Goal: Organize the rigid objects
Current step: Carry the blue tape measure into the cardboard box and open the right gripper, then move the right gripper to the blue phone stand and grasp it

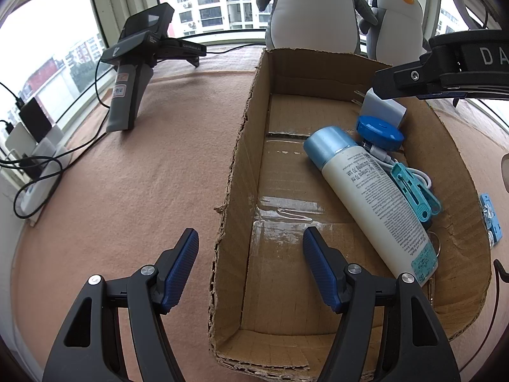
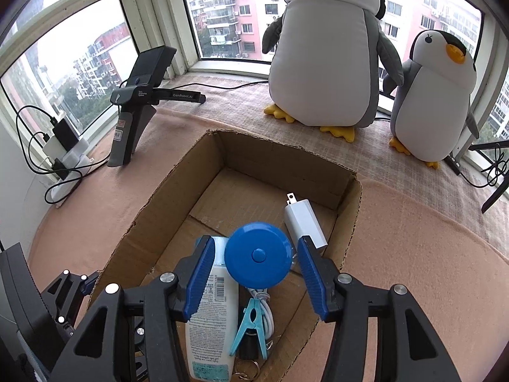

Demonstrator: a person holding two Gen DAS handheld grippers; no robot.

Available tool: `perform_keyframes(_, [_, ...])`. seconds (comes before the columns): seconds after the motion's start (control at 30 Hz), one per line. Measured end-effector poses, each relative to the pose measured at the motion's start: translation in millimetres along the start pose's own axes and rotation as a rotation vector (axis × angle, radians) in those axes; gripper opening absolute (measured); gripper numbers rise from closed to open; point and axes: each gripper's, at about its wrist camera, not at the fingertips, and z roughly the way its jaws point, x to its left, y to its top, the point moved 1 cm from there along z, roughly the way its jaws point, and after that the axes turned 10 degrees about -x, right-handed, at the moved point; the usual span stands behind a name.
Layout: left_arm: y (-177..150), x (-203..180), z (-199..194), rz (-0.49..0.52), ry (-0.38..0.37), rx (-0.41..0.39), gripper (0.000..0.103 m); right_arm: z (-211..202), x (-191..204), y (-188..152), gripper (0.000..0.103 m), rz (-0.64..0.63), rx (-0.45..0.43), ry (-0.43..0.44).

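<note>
An open cardboard box (image 1: 235,159) lies on the pink cloth. Inside it are a white bottle with a blue cap (image 1: 375,203), a round blue tape measure (image 1: 378,130), a white charger plug (image 1: 385,108), a teal clothespin (image 1: 416,191) and a white cable (image 1: 423,175). My left gripper (image 1: 250,232) is open and straddles the box's left wall (image 1: 222,254) without touching it. My right gripper (image 2: 254,242) hangs over the box (image 2: 159,197), its pads either side of the tape measure (image 2: 257,254) with a small gap on each side. That tape measure rests partly on the bottle (image 2: 213,318), beside the plug (image 2: 303,219) and above the clothespin (image 2: 251,328).
Two plush penguins (image 2: 324,63) (image 2: 435,105) stand behind the box by the window. A spare black gripper device (image 1: 133,73) stands at the back left. A power strip with chargers and cables (image 1: 31,159) lines the left edge. Blue packets (image 1: 490,219) lie right of the box.
</note>
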Motion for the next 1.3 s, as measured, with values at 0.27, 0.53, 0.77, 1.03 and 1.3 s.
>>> perform_keyframes(0.27, [0.9,-0.3,0.8,0.003,0.0,0.0,0.069,-3.6,-1.4,0.5,0.057,-0.001,-0.006,-0.012])
perform_keyframes(0.53, [1.4,-0.4,1.1,0.007,-0.001,-0.001,0.069,-16.8,-5.7,-1.9,0.057,0.013,-0.015,-0.024])
perform_keyframes(0.77, [1.3,-0.9,1.1,0.01,-0.003,-0.002,0.069,-41.8,-13.2,-10.7,0.057,0.023,-0.028,-0.043])
perform_keyframes(1.03, [4.3,-0.7,3.1,0.017,-0.007,-0.004,0.069,-81.0,-43.6,-30.1,0.057,0.078,-0.04,-0.073])
perform_keyframes(1.3, [4.3,-1.2,3.2,0.018,-0.006,-0.005,0.069,-115.0,-90.7,-53.4,0.057,0.162,-0.038,-0.124])
